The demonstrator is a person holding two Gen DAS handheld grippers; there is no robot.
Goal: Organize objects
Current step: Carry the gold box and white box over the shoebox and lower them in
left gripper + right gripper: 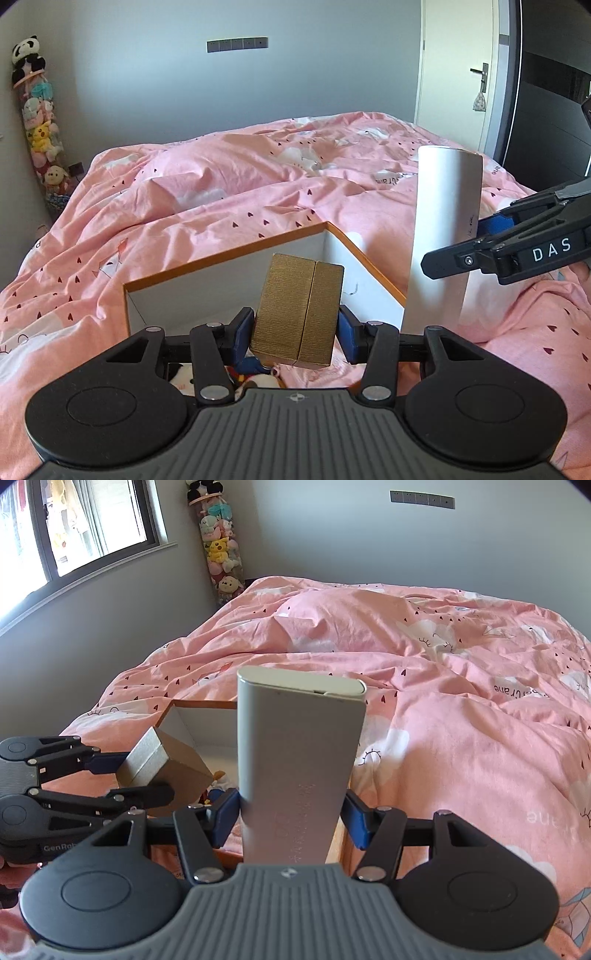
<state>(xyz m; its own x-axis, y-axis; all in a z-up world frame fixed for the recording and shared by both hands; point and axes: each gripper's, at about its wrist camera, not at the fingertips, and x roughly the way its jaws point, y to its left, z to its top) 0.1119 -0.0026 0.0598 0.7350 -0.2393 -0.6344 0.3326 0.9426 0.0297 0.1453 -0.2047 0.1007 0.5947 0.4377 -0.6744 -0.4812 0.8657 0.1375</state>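
Note:
My left gripper [295,326] is shut on a small gold box [298,310], tilted, held over the open white storage box with an orange rim [229,248] on the bed. My right gripper [290,812] is shut on a tall white flat case [299,746], held upright at the storage box's right side. In the left wrist view the white case [443,236] stands to the right with the right gripper [476,245] around it. In the right wrist view the gold box [162,766] and left gripper [122,779] are at the left, over the storage box [199,716].
A pink duvet [229,184] covers the whole bed, rumpled. Soft toys lie in the bottom of the storage box [255,373]. A tall column of plush toys [38,122] stands in the corner. A door [465,70] is at the right, a window [74,528] at the left.

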